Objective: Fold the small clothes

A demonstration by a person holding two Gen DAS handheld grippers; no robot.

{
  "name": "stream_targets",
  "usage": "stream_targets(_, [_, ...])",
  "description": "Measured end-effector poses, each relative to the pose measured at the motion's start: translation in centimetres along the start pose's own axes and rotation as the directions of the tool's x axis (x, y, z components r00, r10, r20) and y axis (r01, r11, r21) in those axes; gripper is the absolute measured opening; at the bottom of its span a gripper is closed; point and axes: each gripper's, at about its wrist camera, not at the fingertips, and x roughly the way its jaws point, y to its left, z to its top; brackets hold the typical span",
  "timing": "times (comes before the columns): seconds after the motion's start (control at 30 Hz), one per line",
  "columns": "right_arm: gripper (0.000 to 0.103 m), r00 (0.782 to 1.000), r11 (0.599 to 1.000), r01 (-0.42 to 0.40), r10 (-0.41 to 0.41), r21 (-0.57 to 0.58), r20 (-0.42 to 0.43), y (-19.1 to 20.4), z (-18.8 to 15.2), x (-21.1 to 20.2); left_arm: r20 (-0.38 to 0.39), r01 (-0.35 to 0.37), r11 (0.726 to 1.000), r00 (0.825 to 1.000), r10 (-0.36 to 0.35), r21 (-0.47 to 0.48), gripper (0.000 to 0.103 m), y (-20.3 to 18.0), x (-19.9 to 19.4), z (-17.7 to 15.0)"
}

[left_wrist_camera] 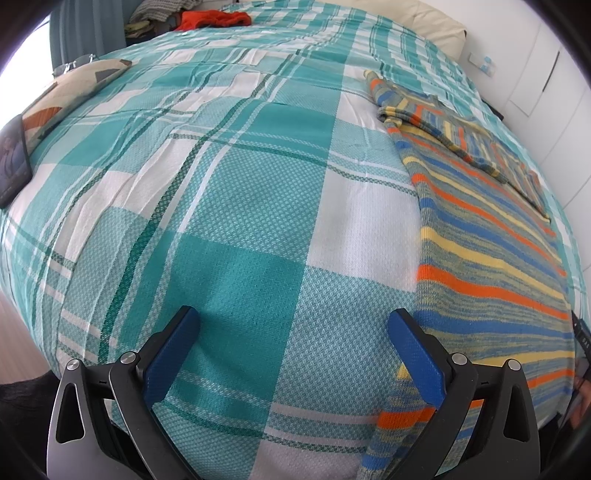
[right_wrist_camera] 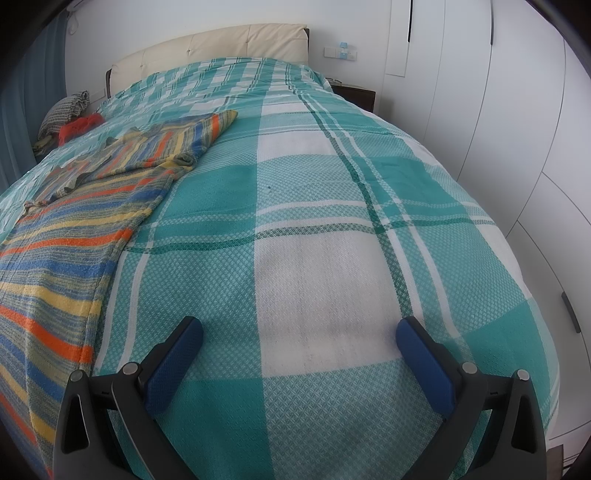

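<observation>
Across the bed (left_wrist_camera: 236,192), spread with a teal and white checked cover, a striped sweater (left_wrist_camera: 491,258) in orange, blue, yellow and grey lies flat. From the left wrist camera it fills the 3 o'clock side of the frame and runs down to about 5 o'clock, where a striped sleeve passes under the right finger (left_wrist_camera: 417,354) of the left claw (left_wrist_camera: 293,321). Its upper part, near 2 o'clock, is folded over on itself, with another sleeve reaching toward 1 o'clock. The left claw stands wide apart with nothing between its blue pads, only bare cover showing in the gap.

From the right wrist camera the same sweater (right_wrist_camera: 74,236) sits on the 9 o'clock side, stretching from 8 o'clock up to a sleeve end near 11 o'clock. The right claw (right_wrist_camera: 299,328) is likewise spread wide and holds nothing; its left finger (right_wrist_camera: 173,365) is just beside the sweater's edge but apart from it, over the checked cover (right_wrist_camera: 332,229).

At 12 o'clock in the left view a red garment (left_wrist_camera: 214,18) lies crumpled at the far edge of the bed next to a grey checked cloth (left_wrist_camera: 155,11), well apart from the sweater. A patterned cushion (left_wrist_camera: 70,92) rests at 10 o'clock. A cream padded headboard (right_wrist_camera: 221,48) stands at 12 o'clock in the right view, with white wardrobe doors (right_wrist_camera: 517,110) along 2 to 3 o'clock
</observation>
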Motion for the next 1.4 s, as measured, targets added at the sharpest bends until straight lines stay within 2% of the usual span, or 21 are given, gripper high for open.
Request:
stream_targets(0.3, [0.103,1.000,1.000,0.000,0.000,0.000,0.000,0.0,0.0,0.0,-0.004,-0.003,1.000,1.000,0.003,0.016,0.102,-0.1,0.0,-0.1])
stream_targets(0.37, [0.103,1.000,1.000,-0.003,0.003,0.001,-0.006,0.0,0.0,0.0,-0.025,0.009,1.000,1.000,-0.009,0.014,0.102,0.0,-0.2,0.0])
stream_targets(0.43, [0.103,0.998,1.000,-0.023,0.023,-0.008,-0.053,-0.2,0.6,0.1,-0.054,0.051,0.999,0.997,-0.050,0.014,0.102,0.3,-0.8,-0.3])
stream_targets(0.5, [0.101,0.988,0.998,-0.058,0.051,-0.039,-0.144,-0.5,1.8,-0.1,-0.082,0.113,0.994,0.990,-0.111,0.011,0.101,0.5,-1.6,-0.8])
stream_targets(0.57, [0.091,0.969,0.993,-0.116,0.107,-0.028,-0.220,-0.8,2.7,-1.4,-0.104,0.163,0.987,0.981,-0.161,0.009,0.101,0.4,-2.3,-1.6])
stream_targets(0.63, [0.090,0.940,0.976,-0.218,0.208,-0.010,-0.269,-0.6,2.9,-3.5,-0.129,0.201,0.980,0.972,-0.197,0.014,0.100,-0.1,-2.7,-2.4])
stream_targets(0.7, [0.089,0.903,0.951,-0.309,0.291,-0.009,-0.315,0.3,2.1,-5.8,-0.158,0.223,0.974,0.964,-0.215,0.031,0.094,-0.9,-2.8,-3.1])
stream_targets(0.77, [0.086,0.852,0.923,-0.384,0.358,0.010,-0.382,1.7,0.6,-7.2,-0.187,0.217,0.974,0.961,-0.202,0.062,0.080,-1.9,-2.8,-3.7])
stream_targets(0.8, [0.085,0.824,0.913,-0.405,0.383,0.037,-0.419,2.3,-0.3,-7.5,-0.201,0.214,0.974,0.960,-0.195,0.076,0.077,-2.3,-2.9,-4.0])
stream_targets(0.83, [0.083,0.792,0.903,-0.424,0.409,0.073,-0.452,2.9,-1.2,-7.7,-0.214,0.211,0.974,0.958,-0.189,0.087,0.069,-2.7,-2.9,-4.3])
stream_targets(0.87, [0.080,0.761,0.891,-0.440,0.437,0.112,-0.480,3.4,-2.2,-7.7,-0.228,0.213,0.972,0.955,-0.187,0.095,0.055,-3.0,-3.0,-4.6])
stream_targets(0.9, [0.075,0.730,0.880,-0.451,0.461,0.151,-0.505,3.9,-3.2,-7.5,-0.246,0.216,0.971,0.951,-0.186,0.103,0.048,-3.3,-3.1,-5.0])
stream_targets(0.93, [0.071,0.702,0.870,-0.457,0.480,0.185,-0.526,4.5,-4.1,-7.1,-0.266,0.219,0.969,0.946,-0.183,0.113,0.031,-3.7,-3.0,-5.3])
stream_targets(0.97, [0.057,0.682,0.862,-0.462,0.496,0.208,-0.538,5.0,-4.9,-6.7,-0.289,0.222,0.967,0.941,-0.178,0.125,0.008,-4.0,-2.9,-5.7])
stream_targets(1.0, [0.028,0.674,0.858,-0.466,0.501,0.214,-0.542,5.6,-5.5,-6.4,-0.298,0.218,0.966,0.940,-0.169,0.139,0.006,-4.4,-2.8,-5.8])
stream_targets(1.03, [0.010,0.684,0.864,-0.457,0.492,0.209,-0.538,6.0,-5.9,-6.3,-0.288,0.211,0.966,0.944,-0.162,0.149,0.005,-4.5,-3.1,-5.9])
stream_targets(1.07, [0.006,0.690,0.868,-0.450,0.488,0.212,-0.534,6.3,-6.0,-6.3,-0.288,0.220,0.965,0.942,-0.171,0.145,0.004,-4.5,-3.5,-5.7])
stream_targets(1.17, [0.006,0.688,0.835,-0.486,0.548,0.258,-0.476,6.3,-4.7,-7.5,-0.265,0.292,0.955,0.927,-0.267,0.056,0.003,-3.4,-4.9,-3.8])
stream_targets(1.27, [0.006,0.697,0.804,-0.524,0.594,0.280,-0.402,5.8,-1.2,-8.2,-0.196,0.349,0.937,0.920,-0.341,0.011,0.003,-3.0,-5.7,0.3])
stream_targets(1.37, [0.006,0.718,0.790,-0.546,0.612,0.277,-0.330,5.5,3.5,-7.0,-0.113,0.377,0.926,0.920,-0.375,0.001,0.003,-3.9,-4.8,6.1])
stream_targets(1.4, [0.006,0.732,0.793,-0.546,0.608,0.269,-0.308,5.5,5.3,-6.2,-0.087,0.375,0.927,0.924,-0.373,0.010,0.003,-4.4,-4.1,8.1])
